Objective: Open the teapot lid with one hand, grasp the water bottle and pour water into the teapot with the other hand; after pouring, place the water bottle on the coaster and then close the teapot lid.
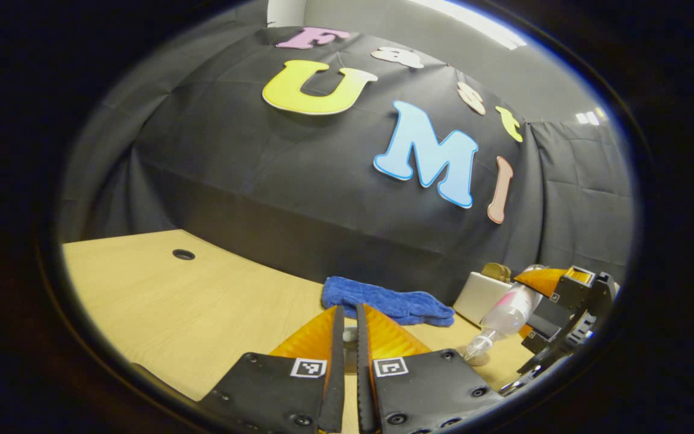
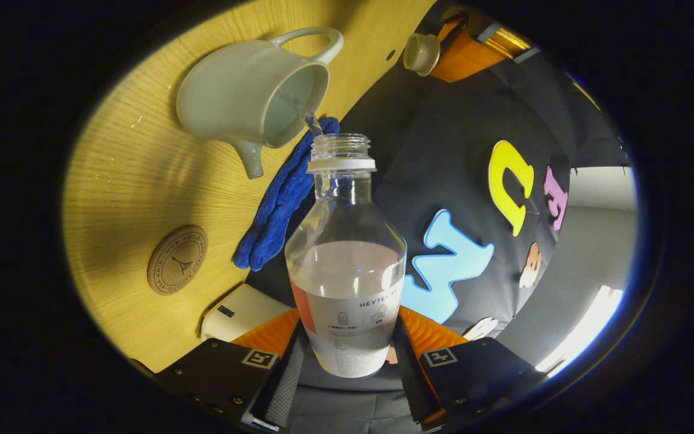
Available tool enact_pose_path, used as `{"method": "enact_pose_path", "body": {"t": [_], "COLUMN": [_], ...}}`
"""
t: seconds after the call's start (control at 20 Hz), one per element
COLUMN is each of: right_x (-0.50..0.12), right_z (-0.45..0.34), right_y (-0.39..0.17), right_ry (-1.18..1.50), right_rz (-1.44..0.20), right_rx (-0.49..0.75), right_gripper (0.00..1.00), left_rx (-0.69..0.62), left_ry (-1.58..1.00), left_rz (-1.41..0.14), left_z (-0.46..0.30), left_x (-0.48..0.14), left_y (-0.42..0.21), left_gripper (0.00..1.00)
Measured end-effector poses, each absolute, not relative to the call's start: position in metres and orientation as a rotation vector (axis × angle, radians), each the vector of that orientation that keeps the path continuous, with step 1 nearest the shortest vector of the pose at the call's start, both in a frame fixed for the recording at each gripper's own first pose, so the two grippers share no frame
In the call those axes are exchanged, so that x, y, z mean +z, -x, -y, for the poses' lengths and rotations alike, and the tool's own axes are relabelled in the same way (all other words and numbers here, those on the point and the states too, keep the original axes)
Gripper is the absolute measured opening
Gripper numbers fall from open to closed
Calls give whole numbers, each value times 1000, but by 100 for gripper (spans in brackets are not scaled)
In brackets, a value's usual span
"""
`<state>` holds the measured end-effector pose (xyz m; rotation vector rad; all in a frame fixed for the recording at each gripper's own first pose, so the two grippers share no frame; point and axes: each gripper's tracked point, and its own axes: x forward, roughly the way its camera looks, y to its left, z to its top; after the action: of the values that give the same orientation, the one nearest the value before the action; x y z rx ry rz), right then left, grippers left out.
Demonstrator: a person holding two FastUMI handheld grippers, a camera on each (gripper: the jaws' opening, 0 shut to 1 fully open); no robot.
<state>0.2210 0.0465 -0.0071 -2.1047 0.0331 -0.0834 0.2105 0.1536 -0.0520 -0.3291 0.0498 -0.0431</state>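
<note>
Right jaws clamped on clear plastic water bottle point(image 2: 347, 265), tilted over glossy round teapot point(image 2: 250, 90); left jaws pinching lid point(image 2: 421, 53).

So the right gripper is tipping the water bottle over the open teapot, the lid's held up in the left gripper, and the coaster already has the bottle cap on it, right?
Not quite: the coaster is bare in the right gripper view. The rest holds: right gripper tips the water bottle over the open teapot, lid held up in the left gripper.
</note>
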Motion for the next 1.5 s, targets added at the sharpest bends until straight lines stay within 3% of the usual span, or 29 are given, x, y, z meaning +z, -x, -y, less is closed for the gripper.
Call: {"method": "enact_pose_path", "body": {"t": [0.05,0.25,1.5], "right_x": [-5,0,8], "right_z": [-49,-55,-82], "right_y": [-222,-221,-224], "right_ry": [2126,2163,2342], "right_rz": [-13,28,175], "right_rx": [-86,-97,-98], "right_gripper": [72,72,72], "left_rx": [-43,-39,-47], "left_ry": [331,340,352], "left_rz": [-49,-49,-52], "left_z": [-155,-158,-159], "left_x": [-50,-53,-53], "left_y": [-210,-209,-208], "left_gripper": [18,15,18]}}
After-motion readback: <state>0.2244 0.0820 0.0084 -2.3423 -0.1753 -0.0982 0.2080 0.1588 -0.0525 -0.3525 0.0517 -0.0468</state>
